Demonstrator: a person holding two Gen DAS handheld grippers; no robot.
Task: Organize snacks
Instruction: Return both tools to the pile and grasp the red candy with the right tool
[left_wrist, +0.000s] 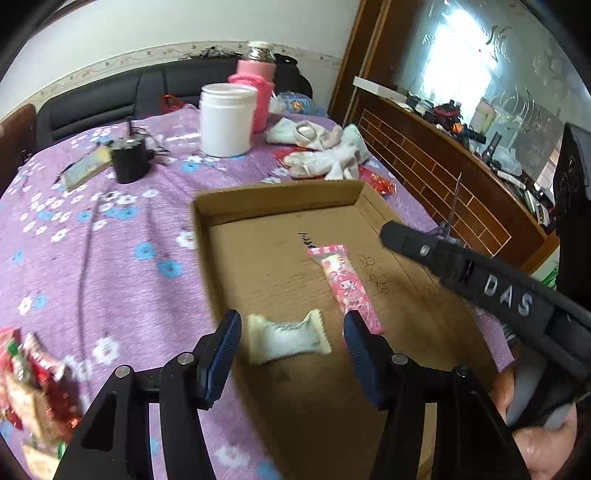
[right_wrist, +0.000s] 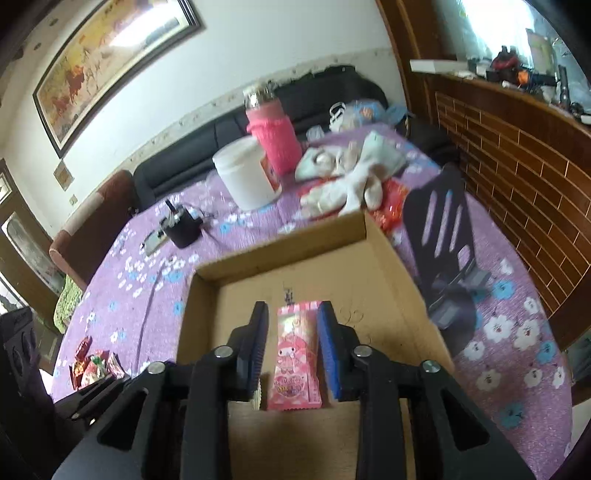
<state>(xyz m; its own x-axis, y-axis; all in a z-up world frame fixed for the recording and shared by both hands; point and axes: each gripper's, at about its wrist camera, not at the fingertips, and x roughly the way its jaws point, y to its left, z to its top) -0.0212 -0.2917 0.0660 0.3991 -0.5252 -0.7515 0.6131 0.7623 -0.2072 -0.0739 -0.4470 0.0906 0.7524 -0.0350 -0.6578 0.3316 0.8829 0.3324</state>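
Observation:
A shallow cardboard tray (left_wrist: 280, 199) lies on the purple flowered tablecloth. In it lie a white wrapped snack (left_wrist: 288, 336) and a pink cartoon snack packet (left_wrist: 347, 284). My left gripper (left_wrist: 291, 345) is open, its blue pads on either side of the white snack, above it. My right gripper (right_wrist: 291, 347) is open over the tray (right_wrist: 295, 240), its pads either side of the pink packet (right_wrist: 295, 358); I cannot tell if they touch it. The white snack's edge (right_wrist: 257, 395) peeks out by the left pad. The right gripper's body (left_wrist: 491, 288) crosses the left wrist view.
A pile of red and white snack packets (left_wrist: 26, 384) lies at the table's left edge, also in the right wrist view (right_wrist: 96, 365). A white tub (left_wrist: 227, 118), pink bottle (left_wrist: 258, 88), black cup (left_wrist: 129, 162), socks (left_wrist: 325, 151) and a black stand (right_wrist: 443, 240) surround the tray.

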